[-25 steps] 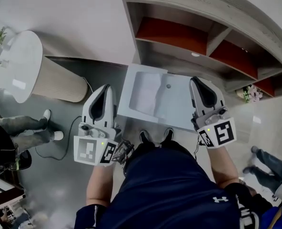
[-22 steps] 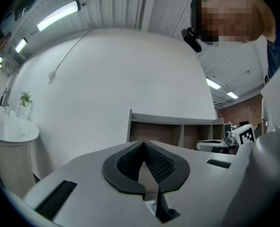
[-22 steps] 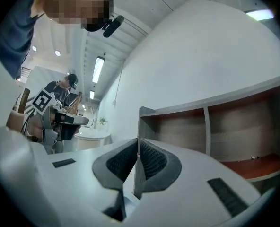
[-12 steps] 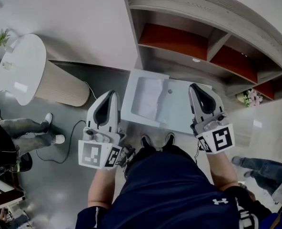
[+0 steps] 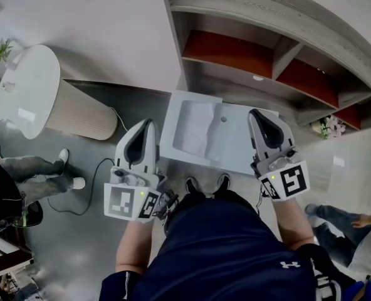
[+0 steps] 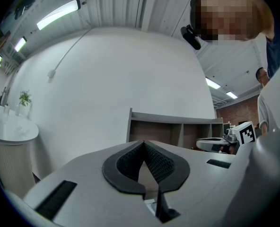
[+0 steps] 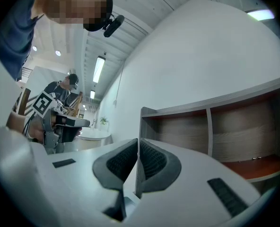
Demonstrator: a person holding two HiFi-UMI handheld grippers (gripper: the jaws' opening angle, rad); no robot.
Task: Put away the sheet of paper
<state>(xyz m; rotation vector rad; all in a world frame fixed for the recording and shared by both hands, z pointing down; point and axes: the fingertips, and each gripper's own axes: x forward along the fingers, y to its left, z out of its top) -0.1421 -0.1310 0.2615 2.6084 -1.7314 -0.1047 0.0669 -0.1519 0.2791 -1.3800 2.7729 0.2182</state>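
Sheet of paper (image 5: 201,133) betw. shut R hand-held gripper (image 5: 259,114) jaws

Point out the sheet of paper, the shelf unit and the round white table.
sheet of paper (image 5: 195,127), head view, its middle.
shelf unit (image 5: 230,51), head view, on a red shelf board.
round white table (image 5: 21,83), head view, its top.

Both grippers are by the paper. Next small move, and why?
Probably open the left gripper's jaws. It and the right gripper are both shut and empty, held level near the white surface. The sheet of paper lies flat on that surface, untouched, and looks closer to the left one. Shut jaws cannot take the sheet.
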